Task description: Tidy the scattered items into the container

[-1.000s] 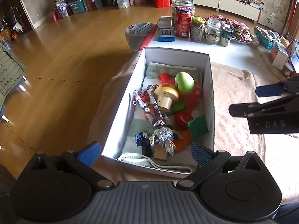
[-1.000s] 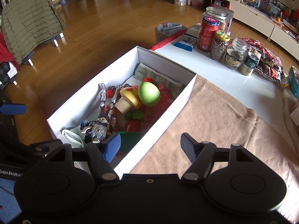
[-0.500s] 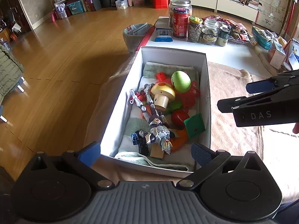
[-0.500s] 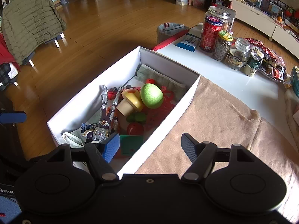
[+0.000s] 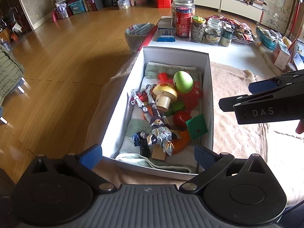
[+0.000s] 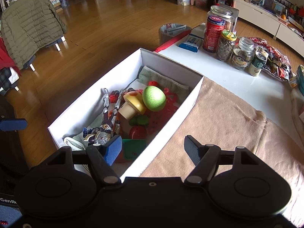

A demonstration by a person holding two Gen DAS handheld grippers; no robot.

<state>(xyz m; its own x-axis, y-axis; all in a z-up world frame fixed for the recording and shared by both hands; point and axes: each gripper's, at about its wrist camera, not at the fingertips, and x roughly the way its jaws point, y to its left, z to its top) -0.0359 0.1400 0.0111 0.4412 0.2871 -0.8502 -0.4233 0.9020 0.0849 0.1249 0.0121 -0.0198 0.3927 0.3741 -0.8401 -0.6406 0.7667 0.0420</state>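
White box (image 5: 207, 87) sits on a beige cloth (image 6: 224, 125) over the tabletop, toys all inside: green egg (image 5: 183, 81), yellow-capped mushroom (image 5: 165, 95), red ball (image 5: 182, 118), green square block (image 5: 196, 126), armoured figure (image 5: 161, 134), all lying on folded towels. No toy lies loose on the cloth.

Left gripper (image 5: 148, 154): jaws wide apart, nothing between them, poised over the near end of the box. Right gripper (image 6: 153, 147): jaws partly open, empty, straddling the box's near right wall.

Against a second ago: in the left view the right gripper sits higher in the picture; box and toys are as they were. Jars and cans (image 6: 226, 39) stand at the far end of the tabletop, well apart from the box.
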